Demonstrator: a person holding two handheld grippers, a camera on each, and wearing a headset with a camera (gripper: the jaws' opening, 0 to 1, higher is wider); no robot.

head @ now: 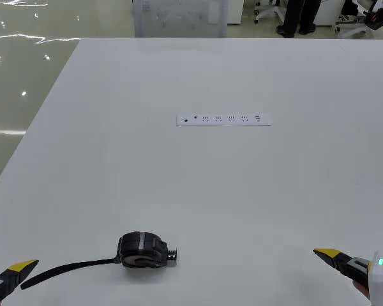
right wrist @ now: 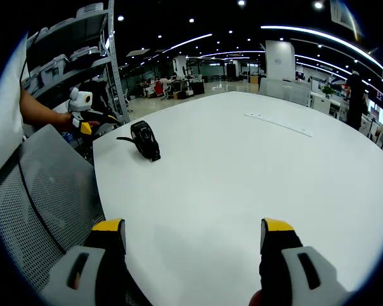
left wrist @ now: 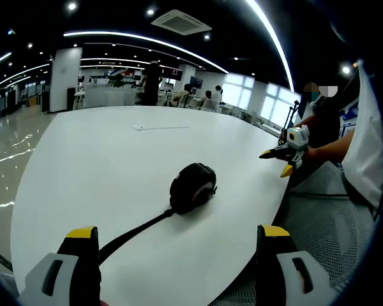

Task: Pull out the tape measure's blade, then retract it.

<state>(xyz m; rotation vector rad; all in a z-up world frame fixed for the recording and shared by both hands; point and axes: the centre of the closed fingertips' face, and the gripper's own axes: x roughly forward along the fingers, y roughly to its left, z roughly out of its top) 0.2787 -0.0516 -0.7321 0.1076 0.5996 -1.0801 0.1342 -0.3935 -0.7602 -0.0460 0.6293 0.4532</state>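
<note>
The pull looks not yet begun: the left claw (left wrist: 178, 232) hangs spread and empty by the strap (head: 70, 268) of the black round tape measure (head: 140, 249) on the white counter (head: 242, 191), the right claw (right wrist: 190, 224) equally spread, well apart, so one must first grip the case.

The tape measure (head: 142, 250) is lying on the table (head: 255, 191) between your left gripper (left wrist: 178, 232) and right gripper (right wrist: 195, 224), nearer the left, with the power strip (head: 224, 119) sitting well behind.

Left gripper (left wrist: 178, 232) and right gripper (right wrist: 193, 224), black yellow-tipped jaws, white bodies, white sleeve (left wrist: 370, 140)
</note>
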